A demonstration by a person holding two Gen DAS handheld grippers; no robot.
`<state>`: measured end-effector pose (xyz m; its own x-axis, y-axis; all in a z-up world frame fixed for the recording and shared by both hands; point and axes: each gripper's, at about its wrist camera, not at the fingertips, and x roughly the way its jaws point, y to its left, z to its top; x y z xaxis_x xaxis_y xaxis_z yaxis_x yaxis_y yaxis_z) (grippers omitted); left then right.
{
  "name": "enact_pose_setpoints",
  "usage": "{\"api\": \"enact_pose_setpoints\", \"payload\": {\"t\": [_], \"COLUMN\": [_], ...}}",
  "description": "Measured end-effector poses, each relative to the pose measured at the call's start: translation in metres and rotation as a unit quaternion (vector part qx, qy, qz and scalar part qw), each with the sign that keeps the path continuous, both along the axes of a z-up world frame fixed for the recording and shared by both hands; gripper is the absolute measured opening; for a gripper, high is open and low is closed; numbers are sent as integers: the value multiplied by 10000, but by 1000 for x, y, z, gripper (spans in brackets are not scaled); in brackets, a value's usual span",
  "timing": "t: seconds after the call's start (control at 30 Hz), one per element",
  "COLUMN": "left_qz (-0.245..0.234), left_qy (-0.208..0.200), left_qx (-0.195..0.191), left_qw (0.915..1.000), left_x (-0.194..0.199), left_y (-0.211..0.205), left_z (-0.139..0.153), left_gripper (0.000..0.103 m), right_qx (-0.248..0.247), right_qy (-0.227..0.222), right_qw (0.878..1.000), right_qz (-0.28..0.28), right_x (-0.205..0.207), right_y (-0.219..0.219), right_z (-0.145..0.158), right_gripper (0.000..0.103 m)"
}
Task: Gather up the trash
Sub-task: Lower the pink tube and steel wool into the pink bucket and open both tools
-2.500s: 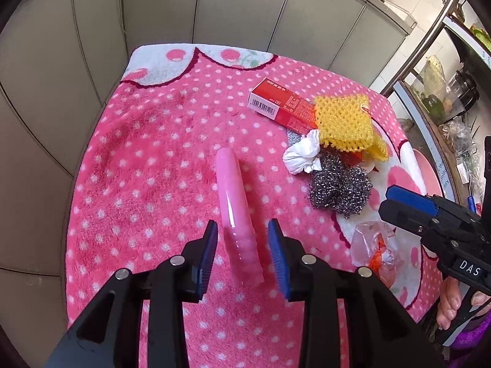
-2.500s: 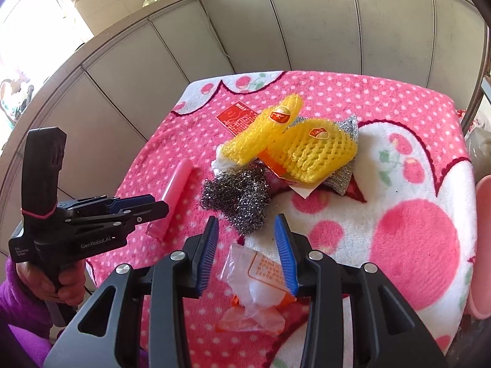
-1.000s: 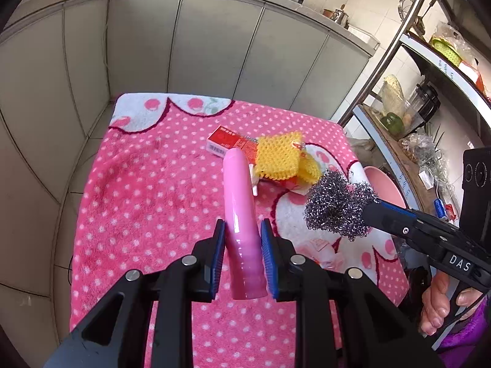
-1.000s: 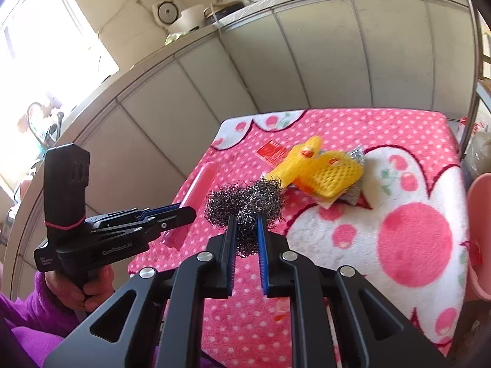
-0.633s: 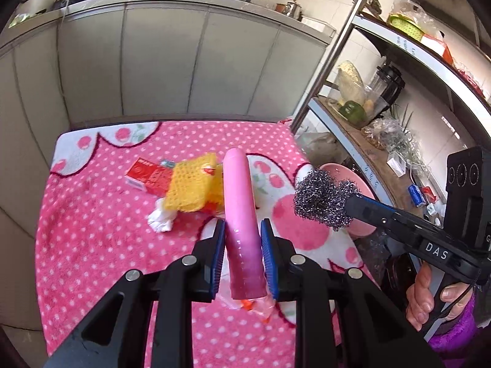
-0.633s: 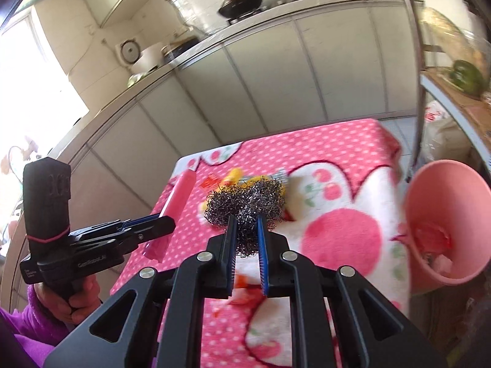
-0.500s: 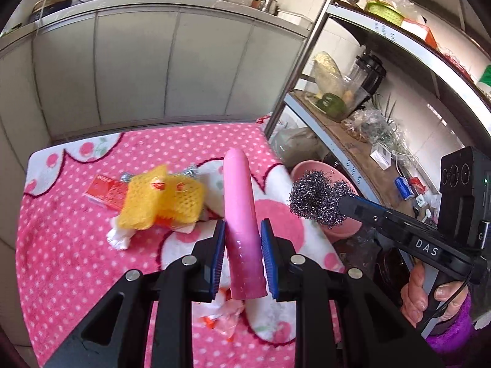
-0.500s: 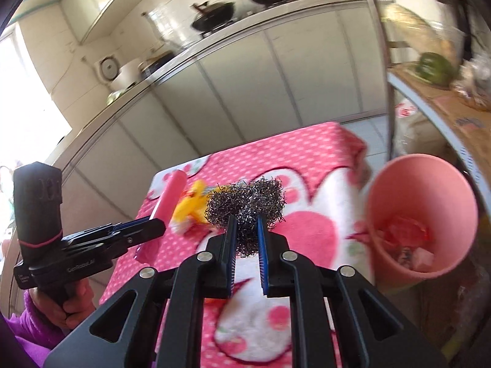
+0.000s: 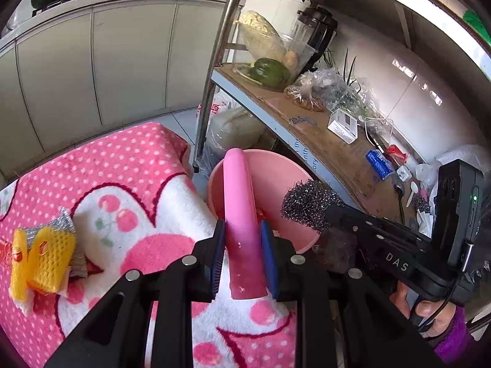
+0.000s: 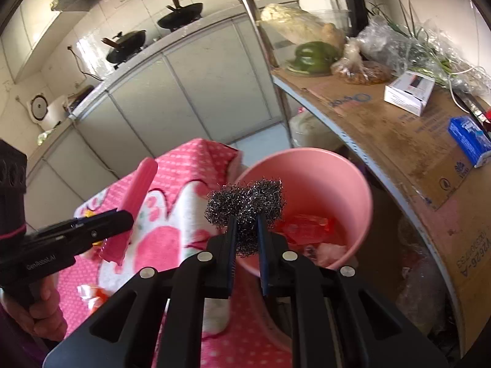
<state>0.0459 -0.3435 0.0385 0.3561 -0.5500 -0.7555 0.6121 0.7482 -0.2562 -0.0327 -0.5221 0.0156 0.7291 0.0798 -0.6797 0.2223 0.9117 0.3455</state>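
My left gripper [image 9: 242,230] is shut on a long pink plastic tube [image 9: 241,202], whose far end reaches over the rim of the pink bin [image 9: 276,181]. My right gripper [image 10: 247,225] is shut on a grey steel wool scourer [image 10: 245,204], held just above the near rim of the pink bin [image 10: 331,178]. The bin holds red and white wrappers [image 10: 307,225]. In the left wrist view the steel wool scourer [image 9: 307,204] hangs at the tip of the right gripper beside the bin. The pink tube [image 10: 135,196] also shows at the left of the right wrist view.
A pink polka-dot cloth covers the table [image 9: 101,165]; yellow foam netting [image 9: 43,257] and a scouring pad lie at its left. A metal shelf [image 10: 399,141] with boxes, bags and vegetables stands right of the bin. Its steel post [image 9: 214,67] rises behind the bin.
Both grippers have swung right from over the table to the pink bin, carrying the pink tube and the steel wool. The bin is now close under both.
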Motion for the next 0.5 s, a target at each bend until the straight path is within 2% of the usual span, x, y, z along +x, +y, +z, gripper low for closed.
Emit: {"api": "enact_pose_setpoints", "payload": {"t": [0.3,0.5], "left_qz": [-159,-100], "left_qy": [184,561], "left_qx": [416,666], "left_qw": [9988,9962], "left_x": [24,41], "left_y": [-67,-89], "left_z": [-43,-84], "left_gripper": [23,23], "right_qx": [-242,-383], "right_qy": [458,733], "right_qw": [9986,9965], "right_qz": [-75,-125], "right_x": [14,25], "right_y": [-13,-14], "right_z": [-40,-58], "right_gripper": [13,13]}}
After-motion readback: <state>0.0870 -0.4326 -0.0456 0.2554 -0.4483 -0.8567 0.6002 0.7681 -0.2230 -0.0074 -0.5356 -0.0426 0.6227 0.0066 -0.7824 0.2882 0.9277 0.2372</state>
